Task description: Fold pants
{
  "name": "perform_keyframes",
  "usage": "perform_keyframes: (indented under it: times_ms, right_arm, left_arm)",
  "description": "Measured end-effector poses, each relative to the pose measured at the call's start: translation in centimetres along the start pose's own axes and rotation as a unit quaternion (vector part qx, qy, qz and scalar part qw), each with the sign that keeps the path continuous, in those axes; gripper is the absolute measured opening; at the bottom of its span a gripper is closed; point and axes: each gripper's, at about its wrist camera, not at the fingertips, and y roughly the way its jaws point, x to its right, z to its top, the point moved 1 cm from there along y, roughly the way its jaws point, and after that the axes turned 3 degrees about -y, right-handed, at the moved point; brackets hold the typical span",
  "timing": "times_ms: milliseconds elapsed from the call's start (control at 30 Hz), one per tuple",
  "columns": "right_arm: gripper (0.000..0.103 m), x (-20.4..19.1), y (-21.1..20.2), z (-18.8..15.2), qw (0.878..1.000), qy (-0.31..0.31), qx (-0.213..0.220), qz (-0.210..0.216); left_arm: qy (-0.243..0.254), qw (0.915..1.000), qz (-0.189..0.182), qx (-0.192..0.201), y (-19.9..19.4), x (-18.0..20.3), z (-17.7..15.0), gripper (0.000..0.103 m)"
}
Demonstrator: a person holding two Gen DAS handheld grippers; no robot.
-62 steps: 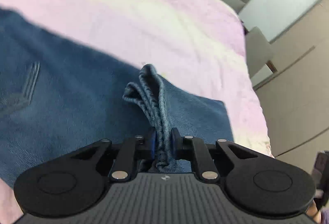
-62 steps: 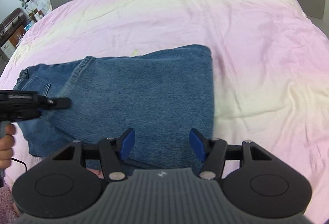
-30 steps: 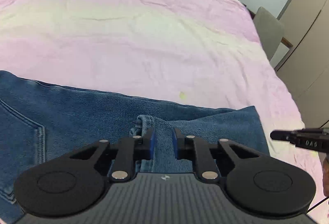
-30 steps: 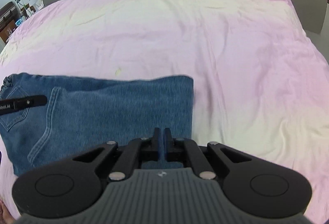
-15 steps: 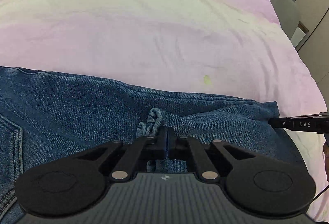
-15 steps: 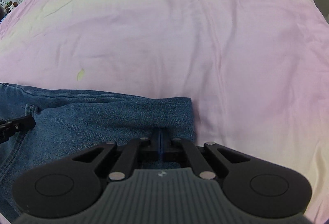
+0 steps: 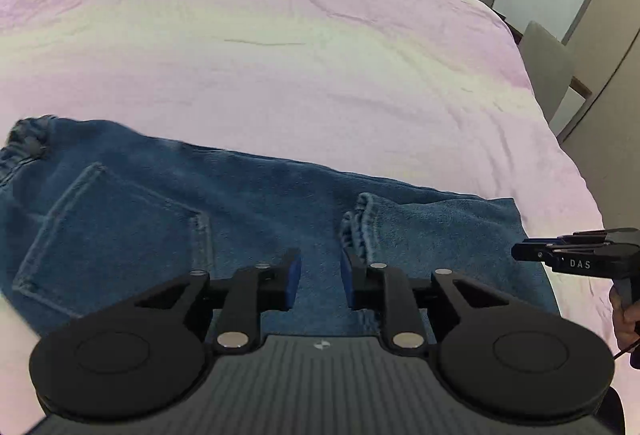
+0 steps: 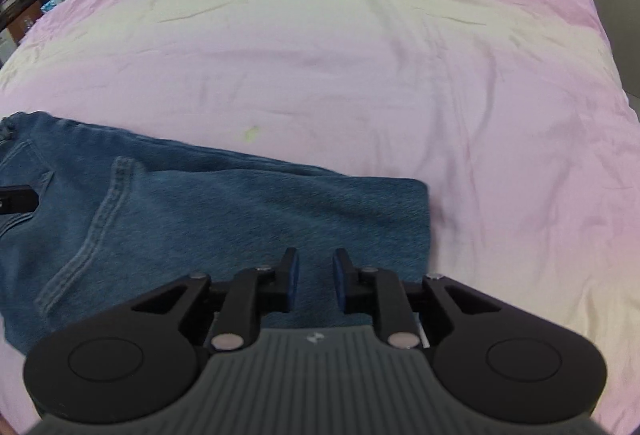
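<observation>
Left gripper (image 7: 320, 285): jaws have just been opening and are standing apart, nothing clamped; the bunched hem (image 7: 360, 223) of the blue denim pants (image 7: 168, 219) is lying just beyond the right-hand jaw. Right gripper (image 8: 314, 285): jaws likewise have just been parting, released over flat denim near the folded edge (image 8: 424, 219). The pants are lying doubled over on the pink-and-cream bed sheet (image 7: 280, 55), back pocket (image 7: 108, 235) facing up. Judgement: a fold is being set down; the next move is calling for a fresh grip for a further fold.
</observation>
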Motion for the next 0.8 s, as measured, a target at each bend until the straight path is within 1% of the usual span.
perform_keyframes:
  times_ms: [67,200,233,300,400,500,567,667,733,800]
  right_arm:
    - [0.016,-2.2,-0.8,-0.7,1.0,-0.011,0.005,0.024]
    - [0.018,-6.3,-1.7,-1.8,0.997,-0.04,0.012,0.067]
    - [0.023,-7.2,-1.8,-2.0,0.996,-0.051,0.014,0.076]
    - [0.027,-9.6,-1.9,-2.3,0.992,-0.083,0.019,0.088]
    - [0.027,-12.0,-1.5,-2.3,0.986,-0.129,0.009,0.101]
    - [0.027,-13.5,-0.8,-1.6,0.98,-0.176,-0.006,0.095]
    - [0.027,-14.1,0.0,-0.9,0.974,-0.21,-0.017,0.087]
    - [0.027,-14.7,1.3,0.3,0.963,-0.258,-0.038,0.073]
    - [0.027,-15.0,2.1,1.1,0.955,-0.285,-0.05,0.073]
    - [0.027,-15.6,3.1,1.8,0.945,-0.311,-0.059,0.079]
  left_arm:
    - [-0.019,0.9998,0.008,0.007,-1.4,-1.4,-0.6,0.036]
    - [-0.071,0.9967,0.028,0.027,-4.2,-5.7,-2.3,0.045]
    - [-0.09,0.9947,0.036,0.036,-4.6,-6.9,-2.5,0.049]
    - [-0.127,0.9897,0.045,0.048,-5.4,-9.1,-2.7,0.054]
    - [-0.182,0.9796,0.054,0.066,-6.5,-12.8,-2.6,0.063]
    - [-0.235,0.9666,0.063,0.08,-6.9,-16.6,-2.5,0.072]
    - [-0.275,0.9556,0.067,0.081,-6.7,-19.3,-2.8,0.074]
    - [-0.309,0.9441,0.07,0.09,-5.6,-21.8,-3.0,0.074]
    - [-0.325,0.9387,0.067,0.095,-4.6,-22.8,-3.3,0.075]
    - [-0.34,0.9341,0.061,0.09,-3.5,-23.8,-3.4,0.075]
